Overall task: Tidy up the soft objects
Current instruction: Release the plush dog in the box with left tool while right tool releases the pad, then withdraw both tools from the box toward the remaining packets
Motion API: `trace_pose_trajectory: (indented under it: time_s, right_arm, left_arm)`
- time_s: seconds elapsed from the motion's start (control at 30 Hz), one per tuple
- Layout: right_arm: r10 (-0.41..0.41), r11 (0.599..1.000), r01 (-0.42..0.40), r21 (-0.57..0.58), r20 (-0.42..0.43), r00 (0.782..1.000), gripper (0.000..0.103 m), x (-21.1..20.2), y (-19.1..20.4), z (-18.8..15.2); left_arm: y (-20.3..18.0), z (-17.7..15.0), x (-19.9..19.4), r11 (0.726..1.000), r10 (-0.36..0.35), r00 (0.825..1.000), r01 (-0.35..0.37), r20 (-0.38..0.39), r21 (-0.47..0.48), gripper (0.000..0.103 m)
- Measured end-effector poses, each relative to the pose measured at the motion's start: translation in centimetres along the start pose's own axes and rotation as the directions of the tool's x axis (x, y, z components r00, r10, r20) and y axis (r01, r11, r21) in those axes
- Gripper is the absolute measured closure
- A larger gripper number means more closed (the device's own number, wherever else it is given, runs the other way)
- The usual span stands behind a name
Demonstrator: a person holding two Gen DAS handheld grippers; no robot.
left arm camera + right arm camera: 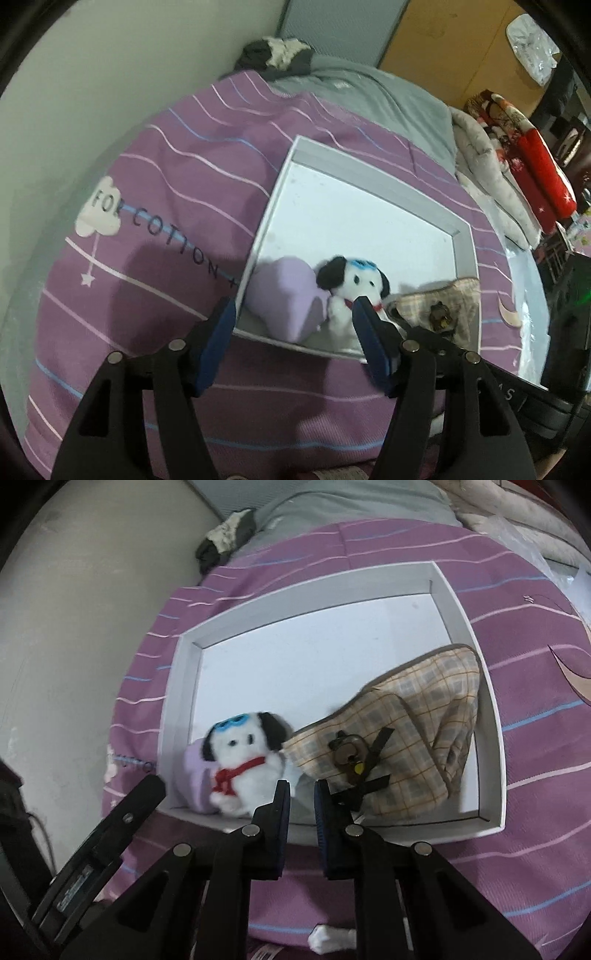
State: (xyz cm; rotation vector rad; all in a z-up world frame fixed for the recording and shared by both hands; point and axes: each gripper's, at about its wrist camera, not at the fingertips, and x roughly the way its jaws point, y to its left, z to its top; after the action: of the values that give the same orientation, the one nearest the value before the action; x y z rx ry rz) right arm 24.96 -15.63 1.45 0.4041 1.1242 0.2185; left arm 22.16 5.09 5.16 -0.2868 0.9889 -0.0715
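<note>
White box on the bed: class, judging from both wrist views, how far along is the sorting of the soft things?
Done: the white box already holds a lilac pillow, a plush dog and a plaid pouch. In hand: nothing; the left gripper is open, the right gripper nearly shut and empty. Left: no other loose soft toy shows near the box.

Shallow white cardboard tray [491, 716] on the purple striped bedspread [166, 177]: far half of the floor is bare, open from above. Near edge is crowded: folded lilac cloth [284, 299] in the near-left corner, white plush dog with black ears [247, 760] touching it, beige plaid fabric pouch [417, 734] filling the near-right corner up against the right wall. Narrow gap between dog and pouch. Low tray walls block a flat sideways entry. Bedspread around the tray is open.
</note>
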Motion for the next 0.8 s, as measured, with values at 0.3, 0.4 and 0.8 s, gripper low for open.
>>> trace_pose_trajectory:
  time_s: [0.3, 0.4, 0.8]
  right_arm:
    - [-0.06, 0.996, 0.061, 0.067, -0.018, 0.998, 0.091, 1.8, -0.9, -0.3]
    - [-0.016, 0.995, 0.018, 0.099, -0.02, 1.0, 0.091, 1.1, -1.9, -0.3]
    - [0.029, 0.999, -0.029, 0.024, -0.002, 1.0, 0.09, -3.5, 0.0, -1.5]
  left_arm:
    - [-1.1, -0.4, -0.1, 0.998, 0.004, 0.999, -0.002, -0.034, 0.065, 0.037]
    - [-1.3, -0.5, 0.2, 0.997, 0.027, 0.998, -0.022, -0.059, 0.078, 0.037]
    - [-2.1, -1.0, -0.3, 0.995, -0.005, 0.993, 0.016, -0.119, 0.095, 0.037]
